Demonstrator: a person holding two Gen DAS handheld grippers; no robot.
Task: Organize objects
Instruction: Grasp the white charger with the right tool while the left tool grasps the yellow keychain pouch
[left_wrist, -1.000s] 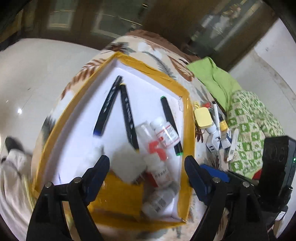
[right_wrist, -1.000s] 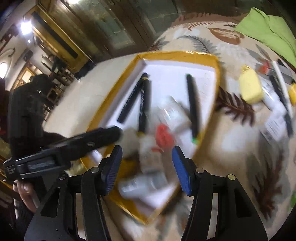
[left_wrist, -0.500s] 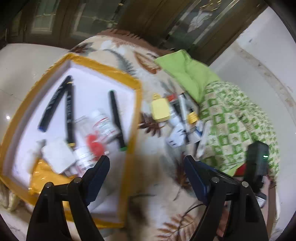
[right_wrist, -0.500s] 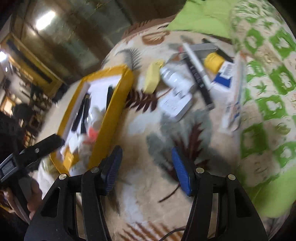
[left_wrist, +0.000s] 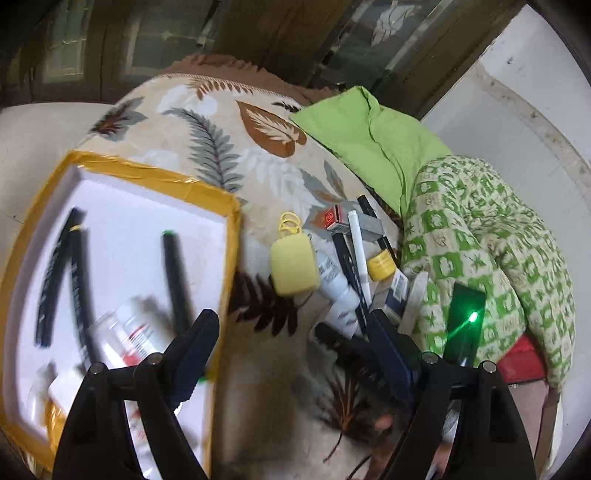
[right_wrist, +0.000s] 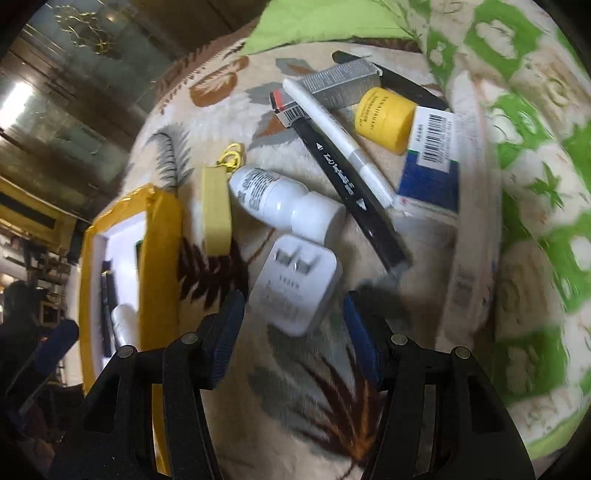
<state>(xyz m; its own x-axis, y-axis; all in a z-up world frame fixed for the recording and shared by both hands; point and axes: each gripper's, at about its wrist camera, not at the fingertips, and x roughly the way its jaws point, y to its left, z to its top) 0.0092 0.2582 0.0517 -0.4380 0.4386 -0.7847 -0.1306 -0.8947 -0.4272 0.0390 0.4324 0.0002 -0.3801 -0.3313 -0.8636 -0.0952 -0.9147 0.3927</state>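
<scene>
- Left wrist view: our left gripper (left_wrist: 291, 341) is wide and holds nothing. It hangs over the leaf blanket (left_wrist: 221, 155), between the yellow-edged tray (left_wrist: 229, 258) and the messy pile. Black markers (left_wrist: 177, 280) and a small bottle (left_wrist: 136, 332) already lie in the tray. We should keep this gripper out of the other one's way.
- Right wrist view: our right gripper (right_wrist: 293, 326) is about half open and holds nothing. The white plug (right_wrist: 295, 288) sits just in front of its tips. We should come straight down, put one finger on each flat side, and squeeze gently. The white bottle (right_wrist: 288, 201) touches the plug, so we must not bump it. The yellow case (right_wrist: 216, 210) lies near too.
</scene>
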